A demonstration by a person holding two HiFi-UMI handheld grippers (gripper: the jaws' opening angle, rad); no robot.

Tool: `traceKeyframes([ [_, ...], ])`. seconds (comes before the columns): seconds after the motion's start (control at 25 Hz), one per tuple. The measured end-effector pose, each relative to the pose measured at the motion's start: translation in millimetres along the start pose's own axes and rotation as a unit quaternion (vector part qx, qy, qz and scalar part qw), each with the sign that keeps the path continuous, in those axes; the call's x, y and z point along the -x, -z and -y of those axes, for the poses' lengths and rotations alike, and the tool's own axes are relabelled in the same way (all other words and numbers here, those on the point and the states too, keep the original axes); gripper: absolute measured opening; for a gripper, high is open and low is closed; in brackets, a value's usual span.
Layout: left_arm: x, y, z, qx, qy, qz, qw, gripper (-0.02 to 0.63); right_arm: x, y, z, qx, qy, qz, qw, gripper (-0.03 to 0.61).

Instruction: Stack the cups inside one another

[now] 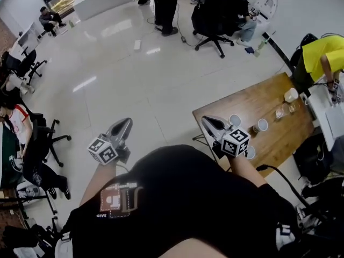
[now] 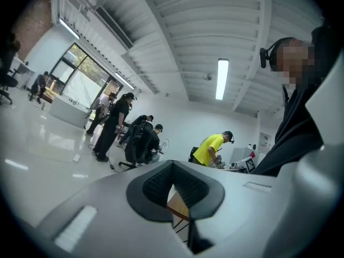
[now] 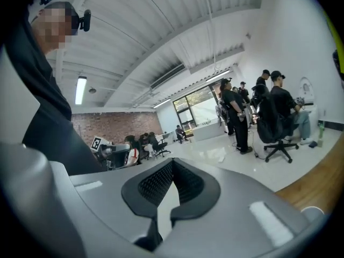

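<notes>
The left gripper (image 1: 125,123) hangs over the glossy pale floor (image 1: 134,79), to the left of the person's dark-clothed body and well apart from the wooden table (image 1: 252,98). In the left gripper view its jaws are pressed together with nothing between them, and a sliver of the table shows just beyond their tips.

The right gripper (image 1: 207,120) sits over the table's near left corner, its marker cube (image 1: 235,141) closest to the person. Its own view shows the two ribbed pads closed on each other and gripping nothing, with a strip of wood at the lower right.

Three open-mouthed cups stand upright on the table close to this gripper. The nearest cup (image 1: 235,120) is just beside the jaws on their right; whether it touches them cannot be told. The second cup (image 1: 261,125) stands a little further right, apart from the first. The third cup (image 1: 250,152) is at the table's near edge, just right of the marker cube and partly hidden by it. A pale cup (image 1: 291,94) lies towards the far right side of the table, well apart from both grippers, with some small clear items (image 1: 281,112) near it that are too small to make out. Each cup stands separate from the others.
</notes>
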State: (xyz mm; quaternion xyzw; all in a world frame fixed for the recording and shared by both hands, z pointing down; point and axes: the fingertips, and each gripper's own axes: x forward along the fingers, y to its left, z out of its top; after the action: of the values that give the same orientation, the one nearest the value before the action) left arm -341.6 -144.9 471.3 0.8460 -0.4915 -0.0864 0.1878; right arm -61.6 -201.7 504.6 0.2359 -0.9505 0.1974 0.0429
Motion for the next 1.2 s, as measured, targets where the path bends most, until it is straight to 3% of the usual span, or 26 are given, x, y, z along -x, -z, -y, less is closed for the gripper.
traceKeyframes([
  [0.2, -69, -18, -30, -0.013, 0.107, -0.050, 0.9929, 0.000, 5, -16, 13, -0.025, 0.107, 0.043, 0.993, 0.014],
  [0.32, -115, -18, -37, -0.023, 0.186, -0.084, 0.9785, 0.000, 31, -10, 21, -0.037, 0.202, 0.058, 0.977, 0.014],
  [0.48, -180, 15, -17, -0.017, 0.305, -0.144, 0.9415, 0.000, 99, 12, 13, -0.070, 0.348, 0.093, 0.930, 0.014],
  [0.6, -213, 52, 29, -0.008, 0.372, -0.184, 0.9098, 0.000, 157, 38, -5, -0.093, 0.427, 0.111, 0.892, 0.014],
  [0.8, -235, 103, 147, -0.021, 0.478, -0.230, 0.8475, 0.000, 259, 76, -41, -0.113, 0.520, 0.155, 0.832, 0.014],
  [0.88, -239, 118, 191, -0.033, 0.500, -0.234, 0.8331, 0.000, 296, 86, -49, -0.113, 0.534, 0.174, 0.819, 0.014],
  [1.0, -245, 133, 249, -0.039, 0.502, -0.240, 0.8302, 0.000, 343, 100, -51, -0.114, 0.537, 0.186, 0.815, 0.014],
  [1.2, -252, 154, 309, -0.057, 0.492, -0.248, 0.8323, 0.000, 399, 111, -36, -0.113, 0.521, 0.191, 0.824, 0.014],
])
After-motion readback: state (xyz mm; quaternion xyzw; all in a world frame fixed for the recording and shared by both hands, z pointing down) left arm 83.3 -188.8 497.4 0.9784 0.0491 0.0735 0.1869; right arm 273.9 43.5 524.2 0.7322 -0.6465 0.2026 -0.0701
